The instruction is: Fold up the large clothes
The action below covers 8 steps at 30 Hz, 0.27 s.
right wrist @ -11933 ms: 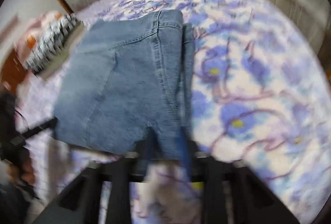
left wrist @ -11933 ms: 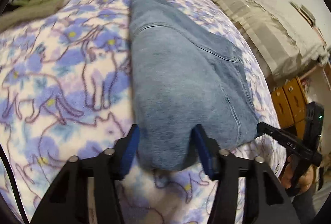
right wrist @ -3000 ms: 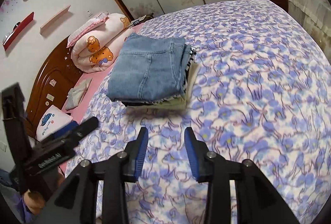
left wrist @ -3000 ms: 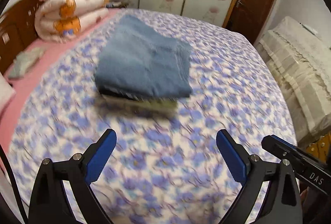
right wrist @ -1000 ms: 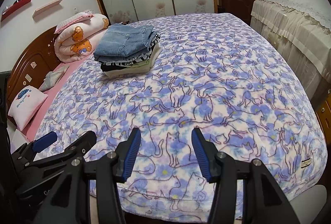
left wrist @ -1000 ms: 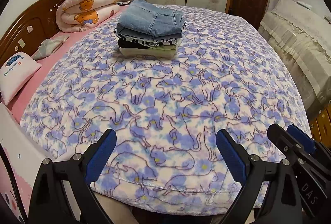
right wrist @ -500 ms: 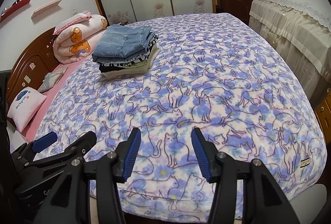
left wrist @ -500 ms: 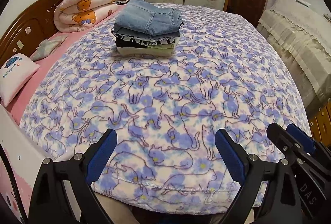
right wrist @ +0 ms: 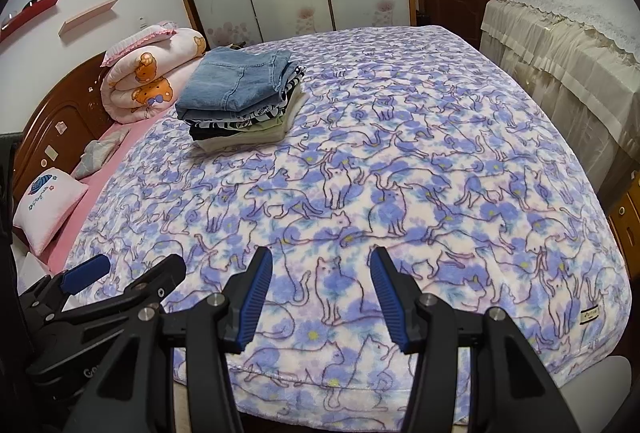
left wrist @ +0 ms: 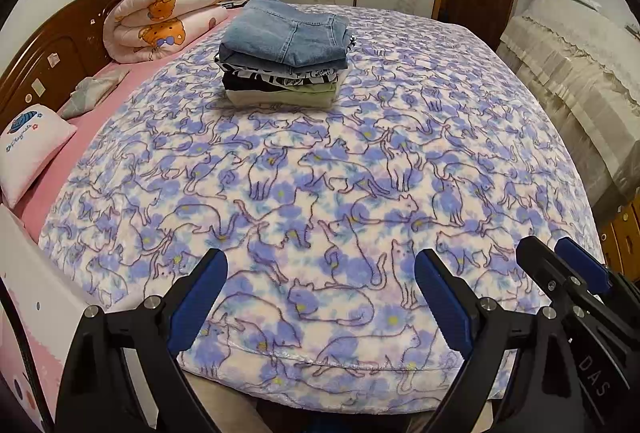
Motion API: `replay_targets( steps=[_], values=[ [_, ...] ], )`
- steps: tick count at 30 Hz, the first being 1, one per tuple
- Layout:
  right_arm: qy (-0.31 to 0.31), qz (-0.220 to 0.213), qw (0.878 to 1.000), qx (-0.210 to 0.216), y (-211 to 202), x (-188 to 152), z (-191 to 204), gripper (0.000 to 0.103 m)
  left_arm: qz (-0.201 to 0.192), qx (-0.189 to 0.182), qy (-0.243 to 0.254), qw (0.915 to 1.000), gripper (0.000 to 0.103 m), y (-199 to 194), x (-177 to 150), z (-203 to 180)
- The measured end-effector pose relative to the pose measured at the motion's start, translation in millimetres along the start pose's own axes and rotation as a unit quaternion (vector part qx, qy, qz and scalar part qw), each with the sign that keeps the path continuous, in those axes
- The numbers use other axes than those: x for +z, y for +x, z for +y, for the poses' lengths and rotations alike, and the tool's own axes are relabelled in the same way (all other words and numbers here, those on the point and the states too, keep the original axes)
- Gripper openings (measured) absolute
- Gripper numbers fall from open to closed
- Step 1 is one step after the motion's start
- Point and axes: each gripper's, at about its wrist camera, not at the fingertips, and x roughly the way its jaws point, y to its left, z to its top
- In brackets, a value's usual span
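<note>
A stack of folded clothes (left wrist: pixel 282 63) lies on the far left part of the bed, with folded blue jeans (left wrist: pixel 286 31) on top; it also shows in the right wrist view (right wrist: pixel 240 101). My left gripper (left wrist: pixel 320 293) is open and empty, held over the bed's near edge, far from the stack. My right gripper (right wrist: pixel 320 289) is open and empty, also over the near edge. Each gripper shows at the side of the other's view.
The bed carries a purple cat-print blanket (left wrist: pixel 360 173). A rolled bear-print quilt (left wrist: pixel 160 17) and a small white pillow (left wrist: pixel 28 149) lie by the wooden headboard at left. A cloth-covered cabinet (right wrist: pixel 560 33) stands to the right. Wardrobe doors and a brown door stand behind.
Both grippers have drifted slightly; the view of the bed and stack is nearly the same. The stack has not moved.
</note>
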Motion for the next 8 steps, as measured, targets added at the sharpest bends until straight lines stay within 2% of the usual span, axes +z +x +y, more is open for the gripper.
replay_targets(
  steps=[8],
  values=[
    [0.000,-0.001,1.000,-0.001,0.3,-0.6,0.3,0.052,0.001,-0.001,-0.001,1.0000,0.093,0.5,0.8,0.1]
  ],
)
